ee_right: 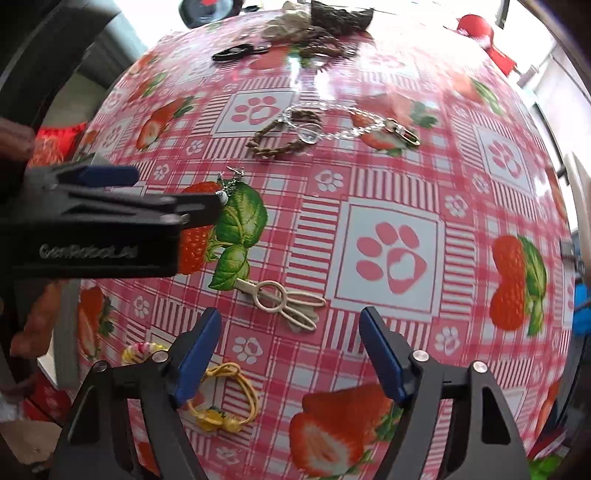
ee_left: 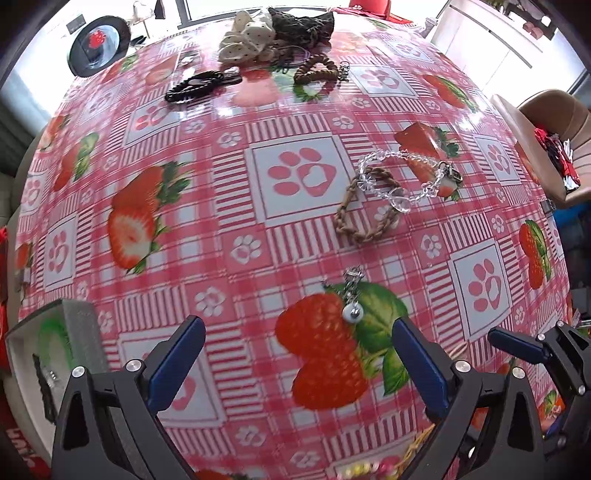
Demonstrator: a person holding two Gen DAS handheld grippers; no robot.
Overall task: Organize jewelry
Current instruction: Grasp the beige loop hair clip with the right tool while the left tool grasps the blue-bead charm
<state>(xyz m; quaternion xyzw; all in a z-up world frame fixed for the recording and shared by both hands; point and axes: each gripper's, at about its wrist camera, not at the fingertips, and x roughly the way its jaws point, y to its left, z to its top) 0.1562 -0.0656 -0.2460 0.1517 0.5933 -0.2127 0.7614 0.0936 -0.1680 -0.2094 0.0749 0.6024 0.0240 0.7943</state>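
My left gripper (ee_left: 299,343) is open and empty, low over the strawberry tablecloth. A small silver charm with a pale bead (ee_left: 352,299) lies just ahead of it, between the fingertips; it also shows in the right wrist view (ee_right: 226,188). A brown braided bracelet (ee_left: 364,210) and a clear crystal chain (ee_left: 406,173) lie further on, overlapping. My right gripper (ee_right: 290,347) is open and empty. A cream hair clip (ee_right: 284,301) lies just ahead of it. A yellow hair tie (ee_right: 225,406) lies by its left finger. The left gripper (ee_right: 140,206) appears at the left of the right wrist view.
An open white box (ee_left: 55,343) sits at the table's left edge. At the far end lie a black coil bracelet (ee_left: 192,86), a brown bead bracelet (ee_left: 317,70), a dotted cream scrunchie (ee_left: 247,40) and a dark pouch (ee_left: 303,24). A tan chair (ee_left: 554,147) stands at right.
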